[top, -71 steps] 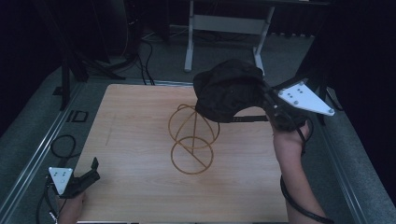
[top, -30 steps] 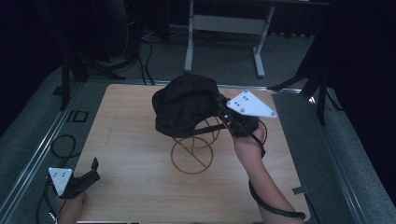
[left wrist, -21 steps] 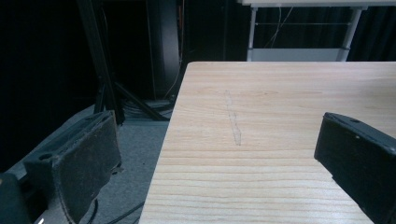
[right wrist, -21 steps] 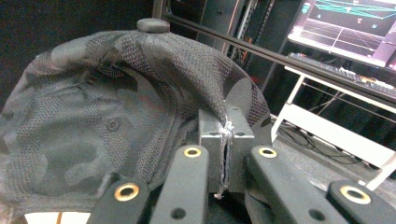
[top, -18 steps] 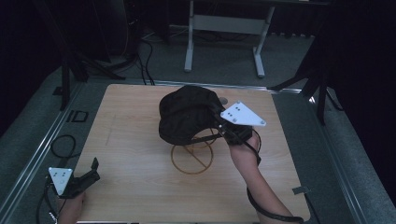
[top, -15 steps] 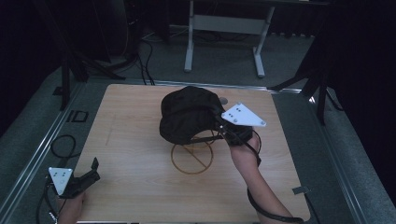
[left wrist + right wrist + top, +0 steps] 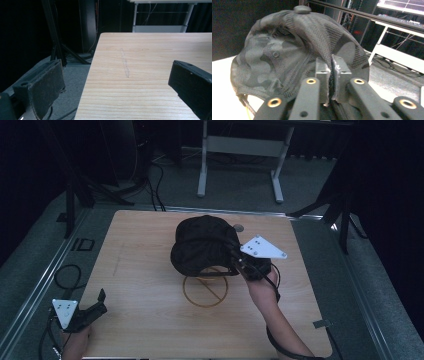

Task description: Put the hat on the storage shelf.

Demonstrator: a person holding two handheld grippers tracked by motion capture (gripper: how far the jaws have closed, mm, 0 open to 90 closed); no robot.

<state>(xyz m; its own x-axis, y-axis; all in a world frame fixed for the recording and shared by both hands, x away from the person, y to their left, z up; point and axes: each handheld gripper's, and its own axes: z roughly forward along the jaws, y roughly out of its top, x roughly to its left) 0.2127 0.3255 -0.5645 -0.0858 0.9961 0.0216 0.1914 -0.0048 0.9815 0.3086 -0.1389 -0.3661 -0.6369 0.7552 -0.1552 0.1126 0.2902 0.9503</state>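
Black cap (image 7: 202,247) now sitting over wire stand (image 7: 205,290), having come down from table's two o'clock; likely being hung there. Right gripper (image 7: 239,264) still clenching cap's edge. Left gripper (image 7: 97,306) idling at seven o'clock, jaws spread, empty.

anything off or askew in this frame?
Nothing damaged or spilled. The black cap sits over the wire stand, tilted rather than level, because the right gripper pinches its fabric. The left gripper idles open at the table's near-left corner.
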